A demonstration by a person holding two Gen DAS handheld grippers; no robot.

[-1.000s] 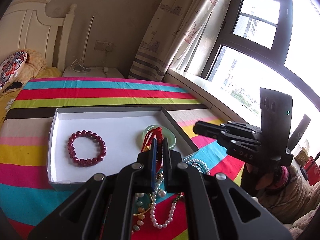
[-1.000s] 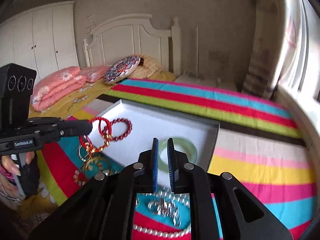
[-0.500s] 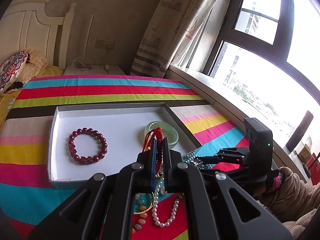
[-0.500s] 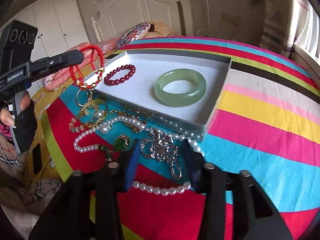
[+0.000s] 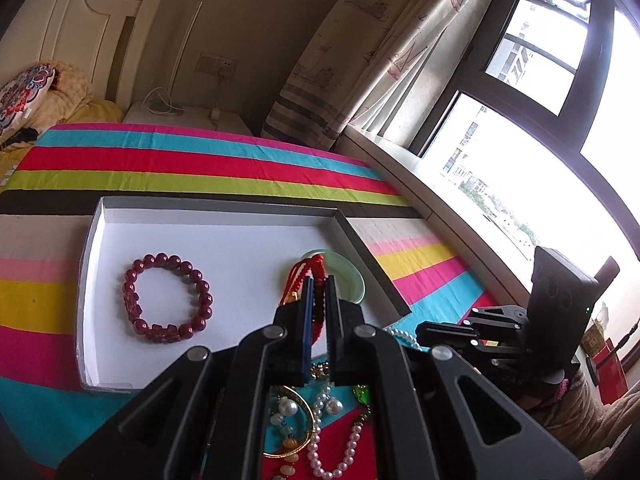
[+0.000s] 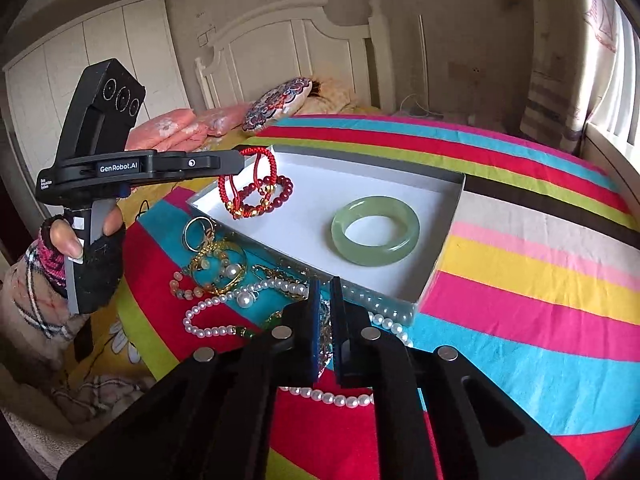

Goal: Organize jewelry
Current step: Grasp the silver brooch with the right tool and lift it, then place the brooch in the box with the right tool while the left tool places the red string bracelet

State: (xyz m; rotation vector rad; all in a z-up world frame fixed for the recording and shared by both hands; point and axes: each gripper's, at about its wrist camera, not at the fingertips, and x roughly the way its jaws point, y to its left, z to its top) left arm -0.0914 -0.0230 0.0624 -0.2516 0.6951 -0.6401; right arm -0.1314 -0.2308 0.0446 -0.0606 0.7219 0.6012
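Right wrist view alone shows the jade bangle (image 6: 375, 230) whole — unhidden.

A white shallow box (image 6: 436, 256) lies on the striped bed. Inside, a pale green jade bangle (image 6: 375, 230) lies flat at 3 o'clock, a dark red bead bracelet (image 5: 167, 298) at 9. Red cord bracelets (image 6: 247, 184) dangle over its rim. Pearl strands (image 6: 224, 312) and gold pieces (image 6: 218, 260) lie tangled outside at 6.

Both grippers' jaws nearly closed
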